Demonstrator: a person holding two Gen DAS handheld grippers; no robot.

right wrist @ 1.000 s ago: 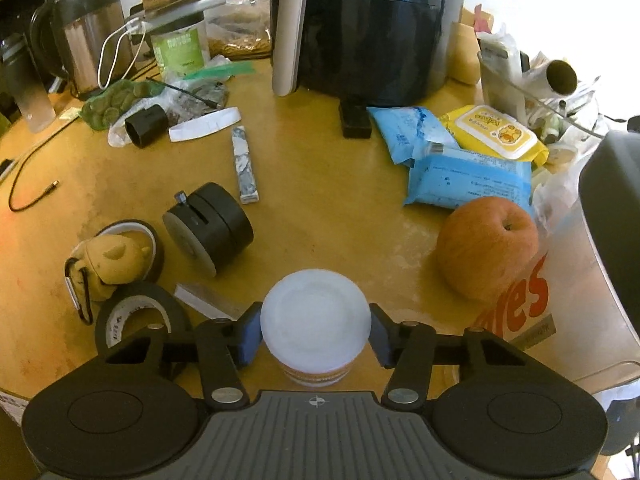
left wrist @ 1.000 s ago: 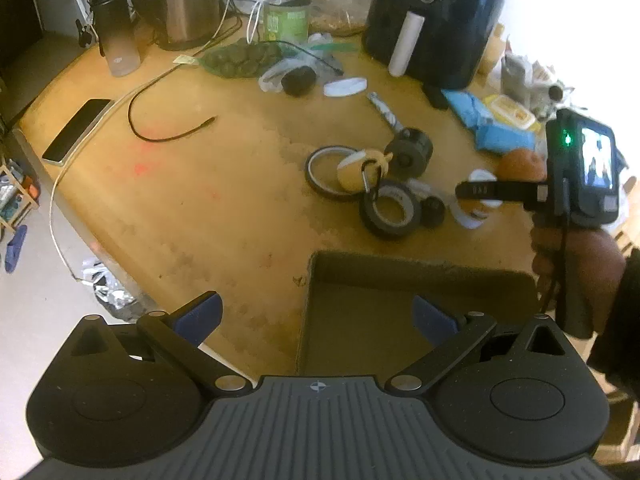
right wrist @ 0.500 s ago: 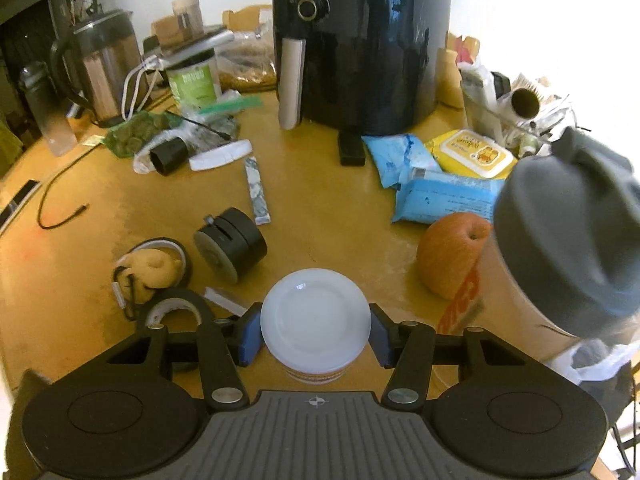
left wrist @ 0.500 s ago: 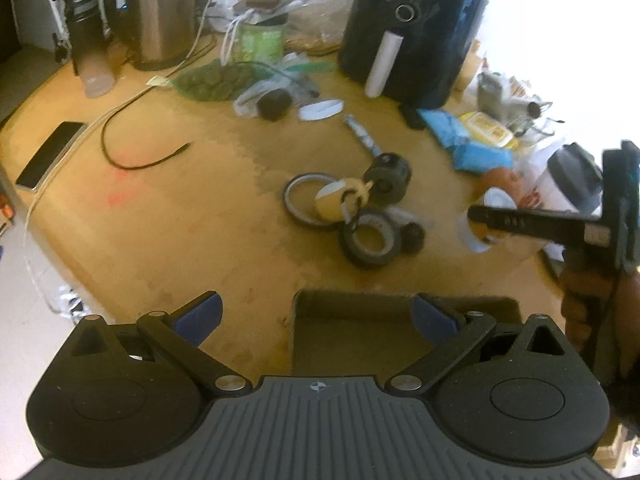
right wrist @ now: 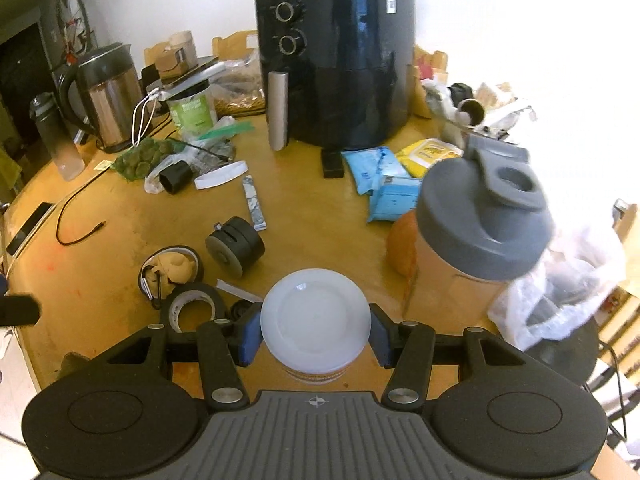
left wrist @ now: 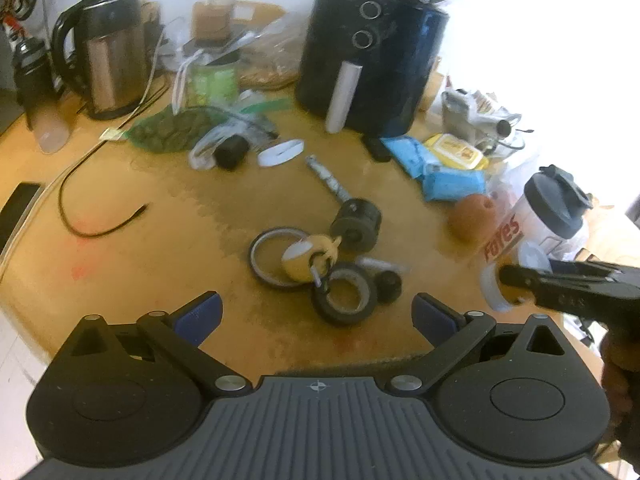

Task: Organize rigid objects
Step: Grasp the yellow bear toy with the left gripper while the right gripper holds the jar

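Note:
My right gripper (right wrist: 314,338) is shut on a small jar with a white lid (right wrist: 315,320) and holds it above the wooden table (right wrist: 320,216). In the left wrist view the same jar (left wrist: 490,286) shows at the right, in the right gripper's black fingers (left wrist: 520,278). My left gripper (left wrist: 316,316) hangs open over the table's near edge with nothing between its blue pads (left wrist: 198,316). Just beyond it lie a black tape roll (left wrist: 346,298), a yellow toy on a thin ring (left wrist: 308,258), a black caster wheel (left wrist: 356,224) and a small black cap (left wrist: 388,286).
A shaker bottle with a grey lid (right wrist: 480,232) stands close to the right of the held jar, with an apple (right wrist: 402,240) behind it. A black air fryer (right wrist: 336,72), a kettle (right wrist: 108,96), blue packets (right wrist: 384,188) and a black cable (left wrist: 100,224) crowd the far and left parts of the table.
The right gripper has risen with the jar, bringing the shaker bottle into its view. The left gripper has shifted and tilted; the cardboard box below it has dropped out of its view.

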